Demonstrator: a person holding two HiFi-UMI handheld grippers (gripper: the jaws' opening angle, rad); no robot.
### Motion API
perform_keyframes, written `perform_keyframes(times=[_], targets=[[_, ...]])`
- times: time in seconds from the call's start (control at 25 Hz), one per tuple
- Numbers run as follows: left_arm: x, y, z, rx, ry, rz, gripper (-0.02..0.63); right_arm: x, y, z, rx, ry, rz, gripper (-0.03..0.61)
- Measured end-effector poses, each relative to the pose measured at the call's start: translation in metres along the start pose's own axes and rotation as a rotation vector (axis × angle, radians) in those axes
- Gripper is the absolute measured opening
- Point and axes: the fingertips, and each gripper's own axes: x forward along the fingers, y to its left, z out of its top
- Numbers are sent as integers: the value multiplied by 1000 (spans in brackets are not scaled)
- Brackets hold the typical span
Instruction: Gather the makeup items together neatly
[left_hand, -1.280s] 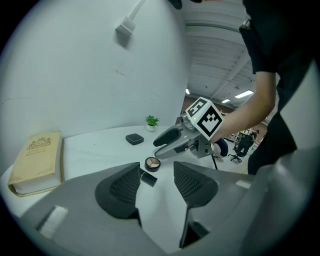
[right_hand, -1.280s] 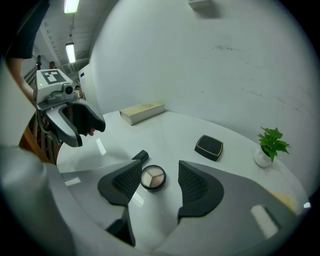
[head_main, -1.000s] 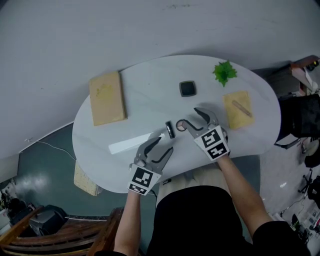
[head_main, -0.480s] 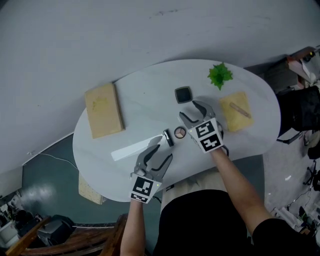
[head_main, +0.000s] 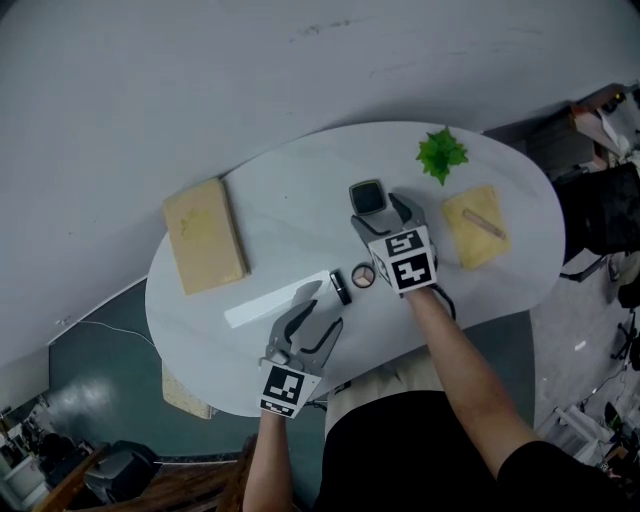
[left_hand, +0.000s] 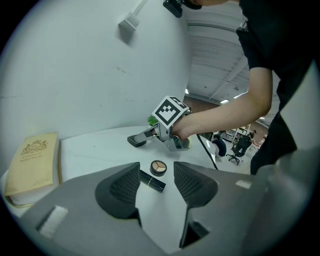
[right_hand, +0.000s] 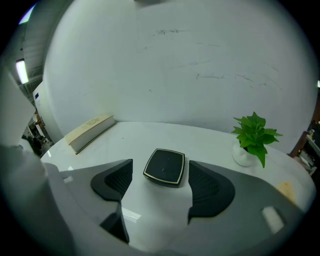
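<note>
A black square compact (head_main: 368, 197) lies at the table's middle, far side. My right gripper (head_main: 381, 212) straddles it; in the right gripper view the compact (right_hand: 165, 166) sits between the opening jaws of this gripper (right_hand: 160, 171), and the pads stand apart from its sides. A round open palette (head_main: 363, 276) and a black lipstick tube (head_main: 341, 288) lie side by side nearer me. My left gripper (head_main: 322, 306) hovers just short of them, open and empty. The left gripper view has the palette (left_hand: 158, 167) and tube (left_hand: 152, 180) just beyond the jaws.
A tan book (head_main: 204, 235) lies at the table's left. A small green plant (head_main: 441, 152) stands at the far right, with a tan pad (head_main: 476, 224) bearing a stick beside it. A white strip (head_main: 270, 302) lies left of the lipstick, near the white oval table's front edge (head_main: 470, 310).
My right gripper has left the round palette and moved away from me to the square compact, with its jaws spread wider. The left gripper has stayed in place.
</note>
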Motion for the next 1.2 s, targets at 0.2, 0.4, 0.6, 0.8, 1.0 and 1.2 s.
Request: perform_keyframes(times=[0.2,0.4,0.6,0.8,1.0,1.2], targets=[[0,4,-2,-9,1,-4,207,13,-3,4,66,22,-37,356],[0,7,-3,-14,-3,-12,207,26,-10,5,107,54,-86,356],[-3,11,-5,-12,3,-14,207,34,-14,-1,145,95,-93,354],[-7,15,-5,-17,-2,-10,207,37,-15,-4,144,114,-104,348],[-10,17,-5,-16,-4,-6,207,37,-14,-4,139,126,-106,336],[-12,17,-5,-16,-11,-4,207,36,-14,-6,121,129,-102,333]])
